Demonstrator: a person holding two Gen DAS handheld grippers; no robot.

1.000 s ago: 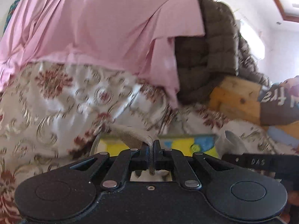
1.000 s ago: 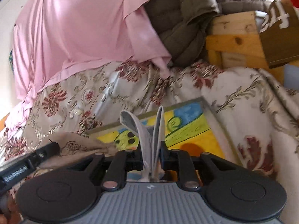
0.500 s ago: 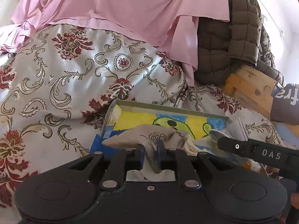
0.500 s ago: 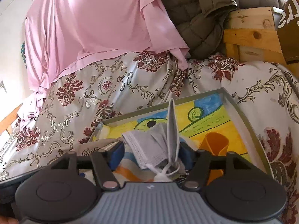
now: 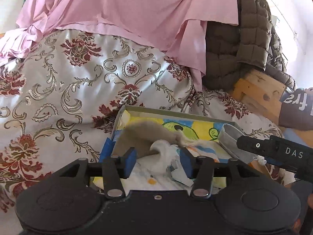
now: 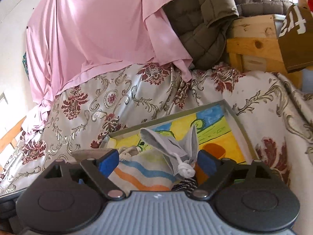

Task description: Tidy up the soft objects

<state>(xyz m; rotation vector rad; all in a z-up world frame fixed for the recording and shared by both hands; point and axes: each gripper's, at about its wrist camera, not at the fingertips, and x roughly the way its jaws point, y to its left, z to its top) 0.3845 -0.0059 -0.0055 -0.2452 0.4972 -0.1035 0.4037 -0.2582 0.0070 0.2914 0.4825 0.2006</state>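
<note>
Where a second ago both pairs of fingers pinched cloth, the left gripper (image 5: 158, 159) has just been opening and now stands half apart, a blurred beige sock (image 5: 148, 135) loose between its blue pads over the painted box (image 5: 176, 114). The right gripper (image 6: 157, 161) has spread wide; the grey mask (image 6: 172, 146) lies free between its fingers on a striped cloth (image 6: 140, 173). The box sits on the floral bedspread (image 5: 68, 82).
</note>
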